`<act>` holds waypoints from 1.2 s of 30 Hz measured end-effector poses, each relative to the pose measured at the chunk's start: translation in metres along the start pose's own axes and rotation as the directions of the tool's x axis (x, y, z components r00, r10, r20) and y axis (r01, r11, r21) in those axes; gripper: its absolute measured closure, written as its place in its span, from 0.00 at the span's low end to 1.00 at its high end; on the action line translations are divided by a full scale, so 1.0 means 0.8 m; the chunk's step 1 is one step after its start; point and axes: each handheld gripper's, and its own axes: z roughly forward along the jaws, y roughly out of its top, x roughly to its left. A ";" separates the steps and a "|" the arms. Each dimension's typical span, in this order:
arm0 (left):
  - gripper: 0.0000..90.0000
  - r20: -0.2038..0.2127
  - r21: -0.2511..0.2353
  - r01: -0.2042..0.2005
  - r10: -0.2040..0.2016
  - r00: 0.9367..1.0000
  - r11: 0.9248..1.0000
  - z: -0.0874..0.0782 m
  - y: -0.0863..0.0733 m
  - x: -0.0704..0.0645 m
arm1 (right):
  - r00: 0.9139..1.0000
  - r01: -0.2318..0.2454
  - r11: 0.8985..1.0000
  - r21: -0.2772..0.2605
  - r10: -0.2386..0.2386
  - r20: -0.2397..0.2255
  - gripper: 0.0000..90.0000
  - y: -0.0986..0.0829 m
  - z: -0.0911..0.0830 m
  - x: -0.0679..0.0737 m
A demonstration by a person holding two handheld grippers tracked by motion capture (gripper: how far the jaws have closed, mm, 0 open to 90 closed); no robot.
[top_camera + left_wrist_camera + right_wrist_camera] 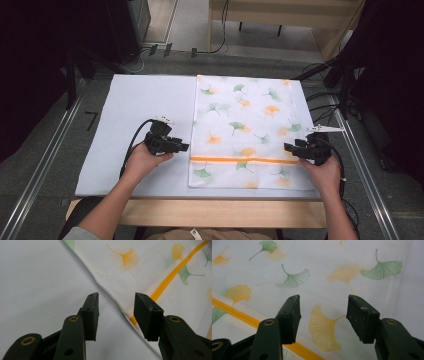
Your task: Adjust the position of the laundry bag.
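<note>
Grippers: two, one per hand.
Left gripper (186, 147): at the cloth's left edge, near the stripe's end; jaws wide apart, holding nothing. Its own view puts the cloth edge between the jaws, running from 11 o'clock to 5 o'clock.
Right gripper (287, 147): at the cloth's right edge, at the stripe's other end; jaws wide apart, empty, over the printed leaves.
Cloth (245, 120): one, white with green and orange ginkgo leaves, lying flat on the right half of the mat.
Stripe (240, 160): one, orange, crossing the cloth near its 6 o'clock edge.
Hands: two, left hand (147, 159) and right hand (324, 172).
Mat (135, 125): one, pale, covering the table.
Table (210, 212): one, wood edge at 6 o'clock.
Room: grey floor, metal rails (47, 160) at 3 and 9 o'clock, cables (320, 97) at 2 o'clock.
</note>
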 end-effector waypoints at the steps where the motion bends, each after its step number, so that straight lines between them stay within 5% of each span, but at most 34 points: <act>1: 0.62 -0.001 0.008 -0.003 0.003 1.000 1.000 0.001 0.000 0.000 | 1.000 0.001 1.000 0.000 -0.001 0.006 0.51 -0.001 -0.002 -0.002; 12: 0.62 -0.022 0.017 0.023 -0.022 1.000 1.000 0.021 0.003 -0.003 | 0.998 -0.041 0.999 0.004 0.041 0.055 0.51 -0.007 -0.003 -0.033; 25: 0.62 -0.072 0.026 -0.007 0.009 0.997 1.000 0.048 0.006 -0.016 | 0.991 -0.072 0.997 0.035 0.068 0.114 0.48 -0.014 0.005 -0.056; 34: 0.69 -0.070 0.015 0.014 -0.013 0.997 1.000 0.051 0.006 -0.016 | 0.995 -0.043 0.997 0.062 0.037 0.095 0.52 -0.010 0.019 -0.042; 36: 0.72 -0.054 0.010 0.032 -0.031 0.998 0.999 0.053 0.007 -0.016 | 0.996 -0.041 0.997 0.061 0.036 0.081 0.61 -0.009 0.020 -0.039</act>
